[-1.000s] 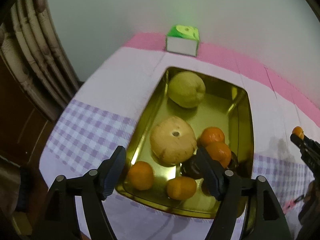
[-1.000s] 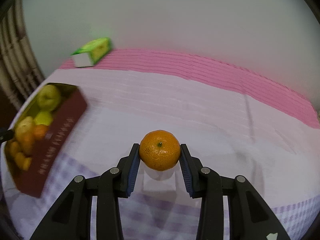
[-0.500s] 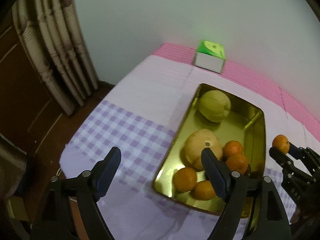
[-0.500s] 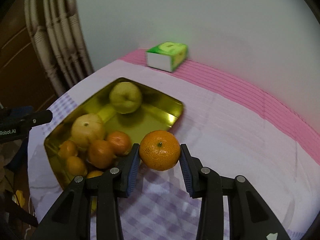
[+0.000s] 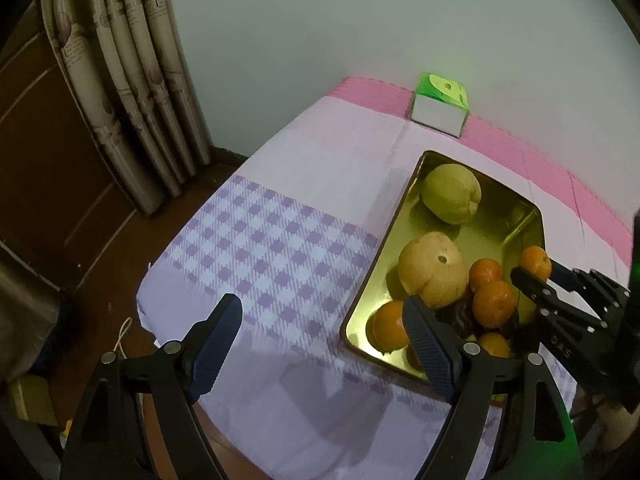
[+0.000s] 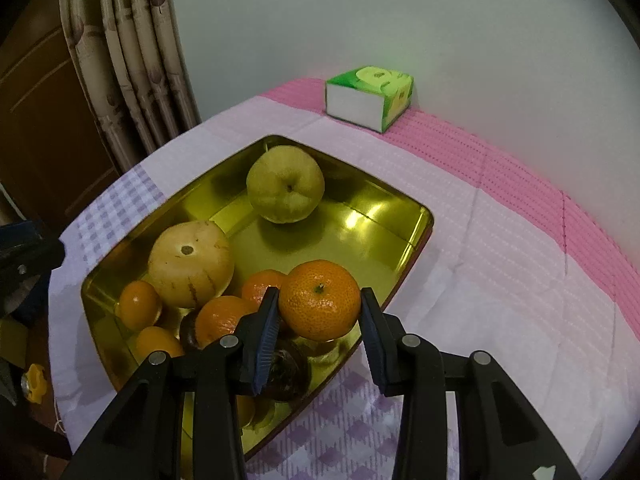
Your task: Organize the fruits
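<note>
Holding a small orange (image 6: 319, 300) tight between its two fingers, the right gripper (image 6: 319, 322) hangs over the near side of the gold tray (image 6: 416, 236). More oranges, a green apple (image 6: 285, 190) and a pale round fruit (image 6: 191, 264) sit inside the tray. The left gripper (image 5: 322, 340) is spread wide with nothing in it, above the checked cloth (image 5: 272, 256) beside the tray

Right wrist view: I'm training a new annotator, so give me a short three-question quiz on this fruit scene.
1. True or false: the right tongs hold a mandarin.
2. The held mandarin hangs over: A) the gold tray B) the tissue box C) the floor.
3. Fill in: the left tongs are ____.

Key: 1 true; 2 A; 3 open, holding nothing.
</note>
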Motion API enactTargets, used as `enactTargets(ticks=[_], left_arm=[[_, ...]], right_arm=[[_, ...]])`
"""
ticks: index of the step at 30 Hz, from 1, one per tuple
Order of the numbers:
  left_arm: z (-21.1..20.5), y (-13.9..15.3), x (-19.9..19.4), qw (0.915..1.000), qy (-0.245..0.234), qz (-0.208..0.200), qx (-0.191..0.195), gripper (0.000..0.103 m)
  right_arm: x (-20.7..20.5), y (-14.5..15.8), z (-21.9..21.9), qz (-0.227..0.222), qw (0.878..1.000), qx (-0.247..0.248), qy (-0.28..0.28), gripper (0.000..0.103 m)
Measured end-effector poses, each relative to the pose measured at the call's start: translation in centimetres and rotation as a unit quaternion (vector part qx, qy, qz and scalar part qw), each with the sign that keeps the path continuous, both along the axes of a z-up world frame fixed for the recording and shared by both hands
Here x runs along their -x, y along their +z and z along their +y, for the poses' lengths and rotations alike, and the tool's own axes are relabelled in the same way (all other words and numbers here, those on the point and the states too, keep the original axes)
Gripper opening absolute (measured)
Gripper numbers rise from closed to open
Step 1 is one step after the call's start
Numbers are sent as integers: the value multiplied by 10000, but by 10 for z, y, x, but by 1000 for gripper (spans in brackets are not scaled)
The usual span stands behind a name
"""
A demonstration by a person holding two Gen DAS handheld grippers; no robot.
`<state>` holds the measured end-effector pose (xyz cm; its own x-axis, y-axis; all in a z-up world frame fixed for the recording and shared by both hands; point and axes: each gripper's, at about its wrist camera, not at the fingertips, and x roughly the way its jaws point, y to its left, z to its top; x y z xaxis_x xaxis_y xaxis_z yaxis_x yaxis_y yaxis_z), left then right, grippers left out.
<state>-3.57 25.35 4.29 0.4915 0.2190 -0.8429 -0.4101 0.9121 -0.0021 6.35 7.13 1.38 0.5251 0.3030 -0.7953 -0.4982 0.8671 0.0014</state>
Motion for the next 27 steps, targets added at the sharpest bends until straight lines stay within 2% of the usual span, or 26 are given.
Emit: enactTargets(ticks=[20,24,27], left_arm=[[-20,3,3,9992,-300,2,-277,82],[-26,3,3,9988,-375,14,-324,82],[-31,4,4,9983,-447,9,-363,82]], right_arm=[[4,-4,9,-27,9998,144,-120,41],[8,2,5,-90,9997,96,-181,48],[14,10,1,-132,9996,-24,-251,64]])
